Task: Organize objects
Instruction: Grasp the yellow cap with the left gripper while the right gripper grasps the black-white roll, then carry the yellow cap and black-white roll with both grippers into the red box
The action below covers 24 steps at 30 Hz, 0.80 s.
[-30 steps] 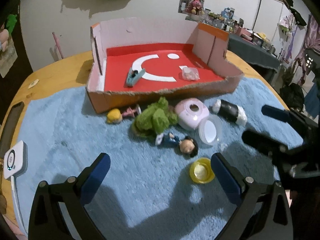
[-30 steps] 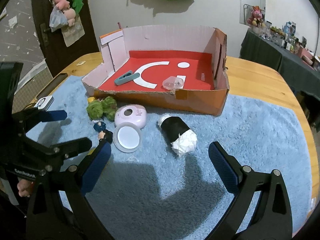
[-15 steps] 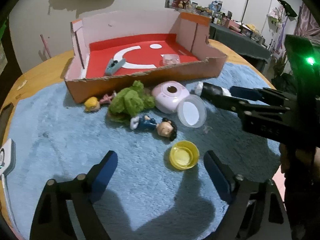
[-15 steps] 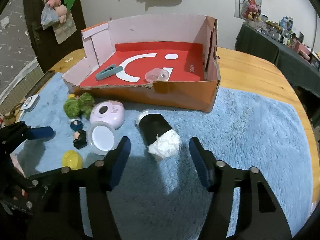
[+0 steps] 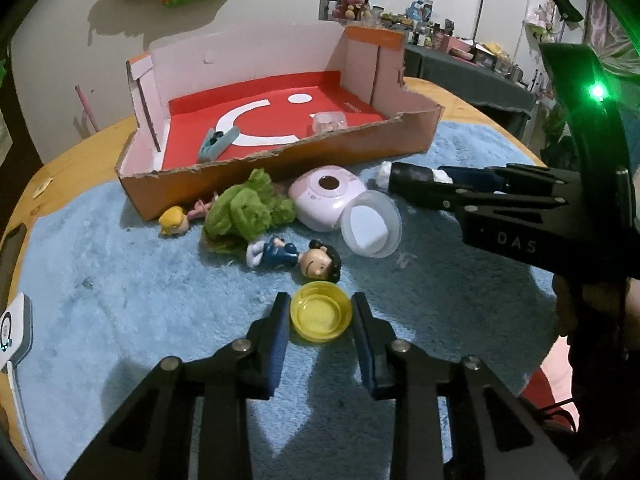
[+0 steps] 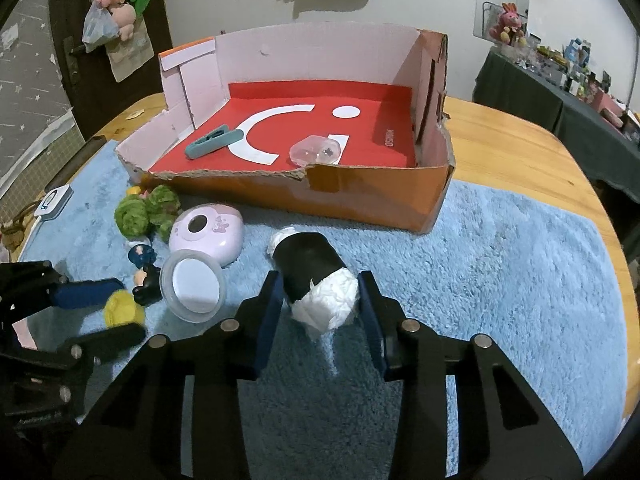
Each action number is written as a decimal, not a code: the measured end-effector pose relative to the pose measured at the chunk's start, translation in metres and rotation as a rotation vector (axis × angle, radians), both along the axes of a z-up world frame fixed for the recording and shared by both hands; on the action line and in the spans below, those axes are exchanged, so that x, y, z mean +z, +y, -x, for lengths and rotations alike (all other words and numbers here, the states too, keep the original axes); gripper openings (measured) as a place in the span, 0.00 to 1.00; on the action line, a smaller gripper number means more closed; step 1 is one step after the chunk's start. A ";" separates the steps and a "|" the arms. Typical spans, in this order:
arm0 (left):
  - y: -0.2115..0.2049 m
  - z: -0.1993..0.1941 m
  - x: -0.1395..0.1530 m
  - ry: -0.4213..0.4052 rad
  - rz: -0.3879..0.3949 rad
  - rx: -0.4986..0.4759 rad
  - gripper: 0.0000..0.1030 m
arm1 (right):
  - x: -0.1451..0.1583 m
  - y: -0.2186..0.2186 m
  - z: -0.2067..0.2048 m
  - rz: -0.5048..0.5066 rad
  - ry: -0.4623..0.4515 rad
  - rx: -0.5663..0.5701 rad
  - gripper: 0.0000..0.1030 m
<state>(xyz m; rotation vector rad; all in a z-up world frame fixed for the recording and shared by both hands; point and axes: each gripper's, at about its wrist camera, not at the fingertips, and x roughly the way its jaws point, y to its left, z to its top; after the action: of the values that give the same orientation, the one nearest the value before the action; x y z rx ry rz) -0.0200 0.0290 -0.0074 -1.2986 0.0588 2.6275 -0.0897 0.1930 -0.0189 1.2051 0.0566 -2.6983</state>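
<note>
Left gripper [image 5: 321, 316] low over blue rug [image 5: 120, 320], pads closed in on both sides of yellow cup [image 5: 321, 317], touching or almost, cup sitting on rug, mouth up; right gripper [image 6: 318, 300] likewise closed around white-wrapped end of black roll [image 6: 316, 276], pads against its sides, roll lying on rug just in front of cardboard box [image 6: 360, 204].

Just beyond yellow cup: dark-haired figurine [image 5: 296, 258] on its side, head toward cup; behind it green plush [image 5: 248, 208], blond figurine [image 5: 176, 220] against box front wall; pink round case [image 5: 324, 196] beside plush, clear round lid [image 5: 372, 226] leaning on it, tilted.

Inside box, on red floor with white smile print: teal clip [image 5: 216, 144] at left, clear plastic capsule [image 5: 328, 124] toward right; box sitting at back edge of rug on wooden table [image 6: 520, 152].

White device [image 5: 12, 328] at left rim of rug; right gripper's body seen from left wrist view at right, green light on.
</note>
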 end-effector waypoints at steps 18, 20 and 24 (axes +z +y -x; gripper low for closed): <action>-0.014 0.001 0.020 0.050 -0.018 0.027 0.31 | 0.029 -0.005 -0.018 0.053 0.074 0.029 0.35; -0.017 0.002 0.022 0.056 -0.021 0.031 0.31 | 0.032 -0.007 -0.019 0.059 0.078 0.034 0.35; -0.021 0.005 0.027 0.064 -0.031 0.042 0.31 | 0.036 -0.009 -0.021 0.062 0.089 0.041 0.35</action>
<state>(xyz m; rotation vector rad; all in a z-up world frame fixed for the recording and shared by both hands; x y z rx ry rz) -0.0246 0.0078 0.0193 -1.2182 0.0012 2.6939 -0.0683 0.1843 0.0168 1.0554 0.0087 -2.6960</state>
